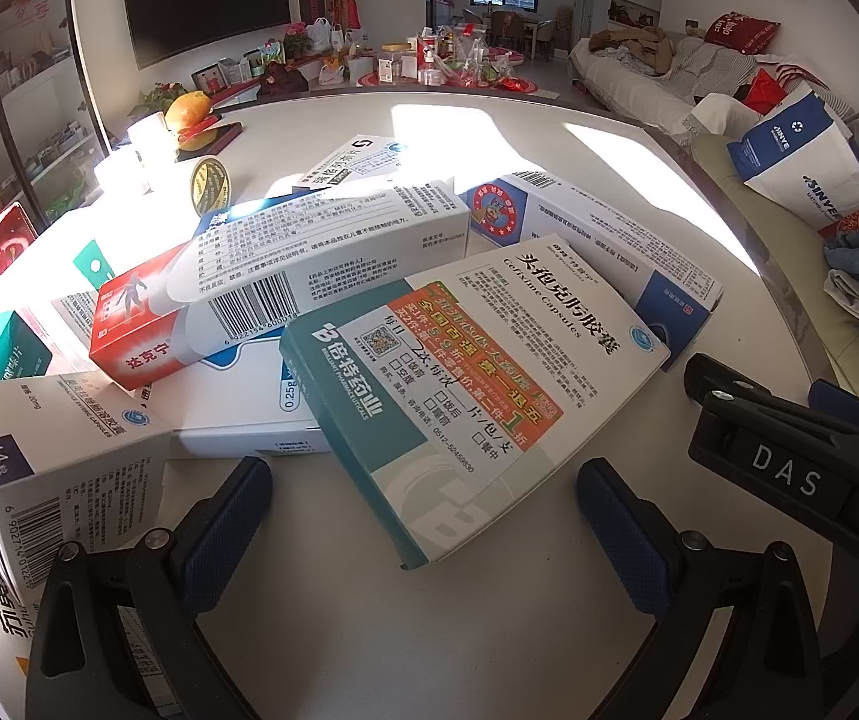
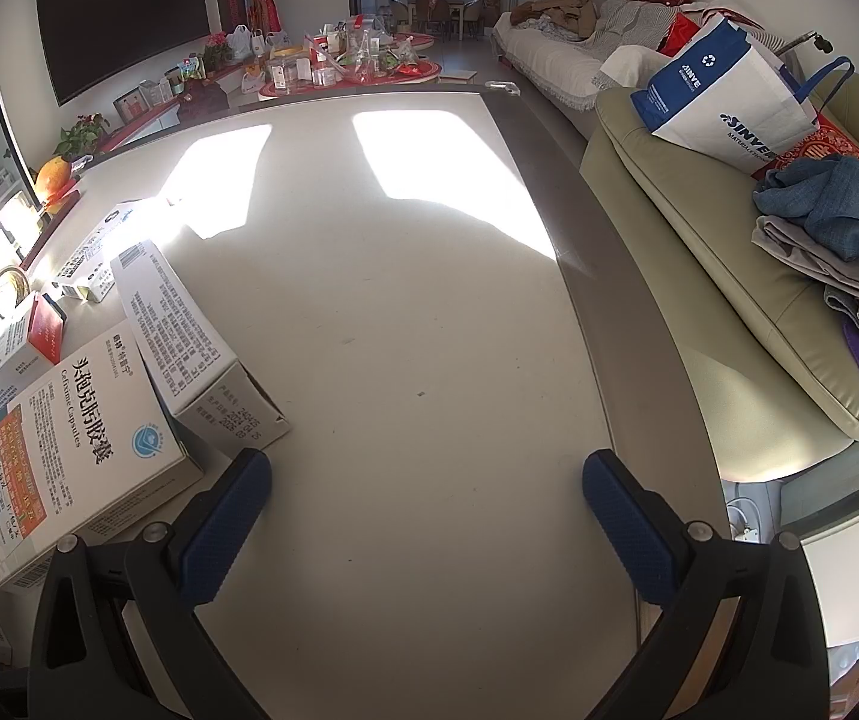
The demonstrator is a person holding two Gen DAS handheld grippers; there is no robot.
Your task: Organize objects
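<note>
On the left we see a loose heap of medicine boxes (image 1: 261, 300) on the pale worktop (image 1: 549, 462), some leaning on others. Our left claw (image 1: 423, 516) is spread wide and holds nothing, with the corner of the teal-edged box (image 1: 459, 384) lying between its fingers. To the right, our right claw (image 2: 426, 510) is equally wide and empty over bare worktop. Closing on that tilted corner could, we judge, skid the box and topple the red box (image 1: 135, 324) beside it.

Teal-and-white box (image 1: 465, 396) with orange label; red-and-white box (image 1: 135, 324); blue textured pads (image 1: 225, 534); white table (image 2: 429, 330)
</note>
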